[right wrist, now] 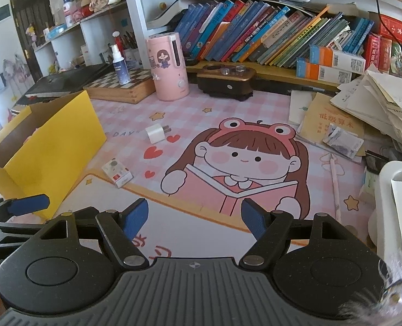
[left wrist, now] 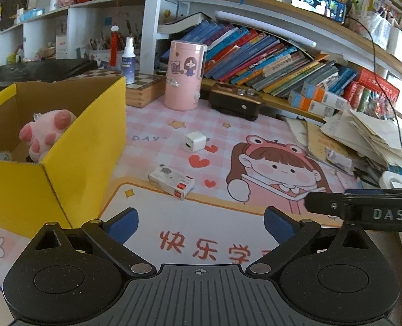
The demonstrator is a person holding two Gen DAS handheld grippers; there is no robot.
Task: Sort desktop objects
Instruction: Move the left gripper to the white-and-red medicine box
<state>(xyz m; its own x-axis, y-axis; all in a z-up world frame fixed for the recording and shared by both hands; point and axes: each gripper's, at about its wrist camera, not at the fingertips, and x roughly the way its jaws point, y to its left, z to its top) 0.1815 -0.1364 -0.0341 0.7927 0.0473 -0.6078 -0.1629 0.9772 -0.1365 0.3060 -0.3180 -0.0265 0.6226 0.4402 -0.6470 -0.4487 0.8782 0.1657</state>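
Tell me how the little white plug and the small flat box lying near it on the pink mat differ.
The white plug is a chunky near-cube; the small box is long and flat. The plug is plain white with metal prongs sticking out of one side; the box is printed, with a red patch at one end. The plug lies farther from the camera, near the hearts; the box lies nearer, at the mat's yellow border. Both lie loose on the mat, close to the yellow carton, untouched.

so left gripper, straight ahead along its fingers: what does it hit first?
Probably bare desk mat: the open left gripper tilts down at it. The small white box lies further along, slightly left; depth is unclear.
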